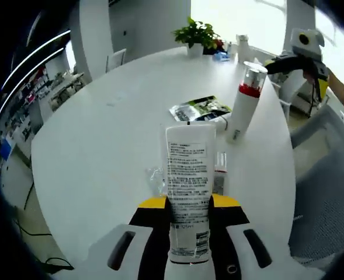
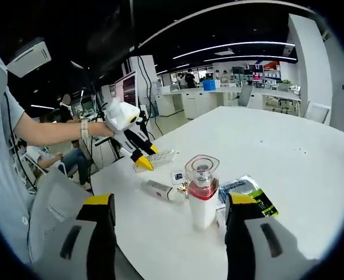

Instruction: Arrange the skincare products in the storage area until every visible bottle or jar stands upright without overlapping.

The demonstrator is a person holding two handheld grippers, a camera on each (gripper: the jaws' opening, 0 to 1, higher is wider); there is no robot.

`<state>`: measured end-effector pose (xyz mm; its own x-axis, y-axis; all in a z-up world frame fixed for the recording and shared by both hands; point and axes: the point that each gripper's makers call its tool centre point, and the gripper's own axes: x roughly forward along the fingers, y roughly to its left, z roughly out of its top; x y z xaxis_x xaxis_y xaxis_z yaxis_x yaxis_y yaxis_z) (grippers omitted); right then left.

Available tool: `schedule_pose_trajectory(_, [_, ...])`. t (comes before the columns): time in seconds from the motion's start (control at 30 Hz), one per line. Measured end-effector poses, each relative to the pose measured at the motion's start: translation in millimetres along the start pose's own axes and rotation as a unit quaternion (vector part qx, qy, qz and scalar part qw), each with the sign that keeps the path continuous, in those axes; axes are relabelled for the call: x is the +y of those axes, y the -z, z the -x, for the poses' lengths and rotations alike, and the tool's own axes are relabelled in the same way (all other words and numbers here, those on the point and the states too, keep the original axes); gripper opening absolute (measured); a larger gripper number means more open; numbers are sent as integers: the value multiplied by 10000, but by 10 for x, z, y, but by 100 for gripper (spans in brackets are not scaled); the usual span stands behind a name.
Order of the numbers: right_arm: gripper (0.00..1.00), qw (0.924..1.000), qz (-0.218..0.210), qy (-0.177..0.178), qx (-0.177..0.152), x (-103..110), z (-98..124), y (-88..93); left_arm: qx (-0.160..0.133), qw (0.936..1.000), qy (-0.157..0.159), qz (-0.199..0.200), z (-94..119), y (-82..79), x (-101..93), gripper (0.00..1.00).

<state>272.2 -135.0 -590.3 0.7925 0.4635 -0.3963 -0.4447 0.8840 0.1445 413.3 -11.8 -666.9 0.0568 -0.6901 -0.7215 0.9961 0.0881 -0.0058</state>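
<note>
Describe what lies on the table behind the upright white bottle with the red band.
Behind the white bottle with the red band and clear cap lies a flat green-and-black foil sachet on the round white table. The bottle covers the sachet's near corner.

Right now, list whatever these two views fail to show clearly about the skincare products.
- White tube, left gripper view: its cap end is cut off at the bottom edge between the left tool's jaws; the label print is too small to read.
- Small item behind the tube: partly hidden by it; type unclear.
- Sachet, right gripper view: partly behind the red-banded bottle; print unreadable.
</note>
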Motion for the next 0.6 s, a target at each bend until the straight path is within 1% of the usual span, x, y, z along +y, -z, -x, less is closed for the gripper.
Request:
schedule_pose_trajectory(0.1, [71,10000,17,-65,0,37,3,6,-242,9997,9,84,86,-85,-91,20])
schedule_pose_trajectory(0.17, [69,10000,59,-10,9,25,4,19,-418,9991,-19,78,129,-144,-156,20])
schedule_pose_trajectory(0.2, [66,10000,58,-17,16,28,7,22,-451,9989,-20,83,135,-155,-170,20])
schedule_pose_trajectory(0.23, [63,10000,37,-27,-14,35,12,16,-549,9984,22,117,149,-189,-221,20])
schedule_pose_trajectory(0.27, [61,9999,-3,-61,-113,54,20,-11,-623,9979,55,137,155,-215,-258,20])
schedule_pose_trajectory(0.4, [55,9998,56,-100,-151,86,33,-21,-878,9958,183,189,160,-322,-423,20])
schedule_pose_trajectory(0.5, [49,9996,25,-123,-266,107,45,-43,-1015,9944,255,155,158,-395,-538,20])
schedule_pose_trajectory(0.6, [45,9992,-127,-158,-340,125,39,-45,-1180,9924,326,146,155,-486,-667,20])
